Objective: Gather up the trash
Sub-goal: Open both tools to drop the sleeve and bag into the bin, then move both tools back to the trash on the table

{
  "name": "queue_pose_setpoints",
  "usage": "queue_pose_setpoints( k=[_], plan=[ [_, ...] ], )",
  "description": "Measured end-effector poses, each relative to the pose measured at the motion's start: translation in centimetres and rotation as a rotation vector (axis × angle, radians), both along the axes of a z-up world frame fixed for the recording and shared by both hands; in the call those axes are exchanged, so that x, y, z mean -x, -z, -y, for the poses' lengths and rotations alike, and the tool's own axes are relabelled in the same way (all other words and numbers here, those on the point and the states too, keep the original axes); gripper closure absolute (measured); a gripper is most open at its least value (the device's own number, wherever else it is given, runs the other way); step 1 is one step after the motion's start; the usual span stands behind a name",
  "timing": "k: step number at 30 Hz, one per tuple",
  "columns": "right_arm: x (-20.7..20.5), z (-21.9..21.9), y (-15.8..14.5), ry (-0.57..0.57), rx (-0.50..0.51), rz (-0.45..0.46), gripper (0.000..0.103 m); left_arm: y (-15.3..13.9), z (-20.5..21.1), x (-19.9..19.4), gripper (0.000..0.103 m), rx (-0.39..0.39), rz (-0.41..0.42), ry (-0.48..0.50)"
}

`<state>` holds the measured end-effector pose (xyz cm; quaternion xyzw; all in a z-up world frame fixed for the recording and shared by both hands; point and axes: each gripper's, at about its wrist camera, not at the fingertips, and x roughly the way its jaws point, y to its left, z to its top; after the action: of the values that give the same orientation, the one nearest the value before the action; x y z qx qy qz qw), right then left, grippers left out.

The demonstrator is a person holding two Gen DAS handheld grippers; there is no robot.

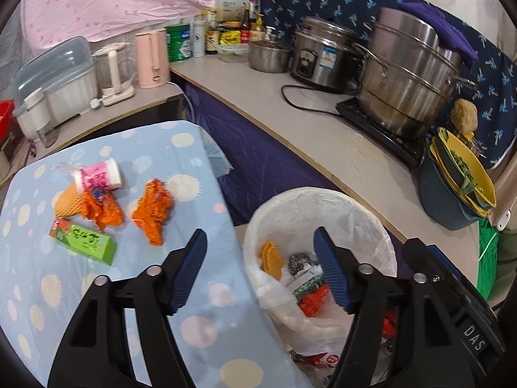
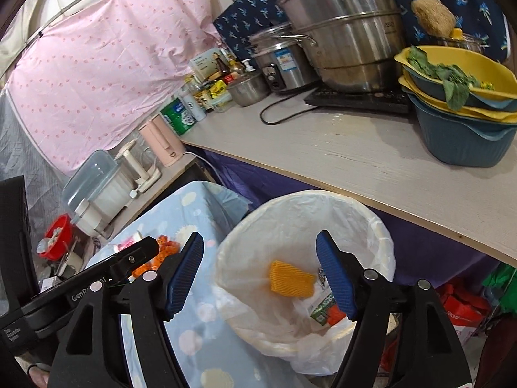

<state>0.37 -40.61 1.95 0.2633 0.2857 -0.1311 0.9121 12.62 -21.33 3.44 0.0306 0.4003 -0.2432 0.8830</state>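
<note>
Spotted tablecloth (image 1: 97, 291) held light crushable litter: orange wrapper (image 1: 153, 208), stiffer green carton (image 1: 84, 241). Pinch wrapper mid-crumple. Left gripper (image 1: 260, 270), right gripper (image 2: 260, 273) gaped empty over bin (image 1: 384, 239).

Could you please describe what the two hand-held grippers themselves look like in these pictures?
Both look alike. The left hand-held gripper and the right hand-held gripper each have a black plastic frame with cut-out openings, silver round pivot pins, and two dark blue ribbed pads on tapered fingers. White lettering marks the black bodies. No cables or sleeves show.
</note>
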Motion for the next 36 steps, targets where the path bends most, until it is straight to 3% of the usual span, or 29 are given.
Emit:
queue_pose_setpoints(
  k=[9,24,30,36],
  plan=[
    [-2.8,-5.6,-0.1,-0.109,0.022,-0.030,0.033,0.1,-8.2,-0.9,0.034,-0.018,0.008,-0.145],
    [-9.5,-17.0,3.5,-0.317,0.052,-0.122,0.033,5.1,-23.7,-4.4,0.022,-0.042,-0.095,-0.430],
    [-12.0,-19.7,4.8,-0.359,0.059,-0.150,0.033,6.5,-26.2,-6.5,0.016,-0.027,-0.144,-0.494],
    [-13.8,-19.3,5.4,-0.345,0.060,-0.164,0.033,7.7,-24.1,-9.5,0.013,-0.029,-0.196,-0.499]
  ],
)
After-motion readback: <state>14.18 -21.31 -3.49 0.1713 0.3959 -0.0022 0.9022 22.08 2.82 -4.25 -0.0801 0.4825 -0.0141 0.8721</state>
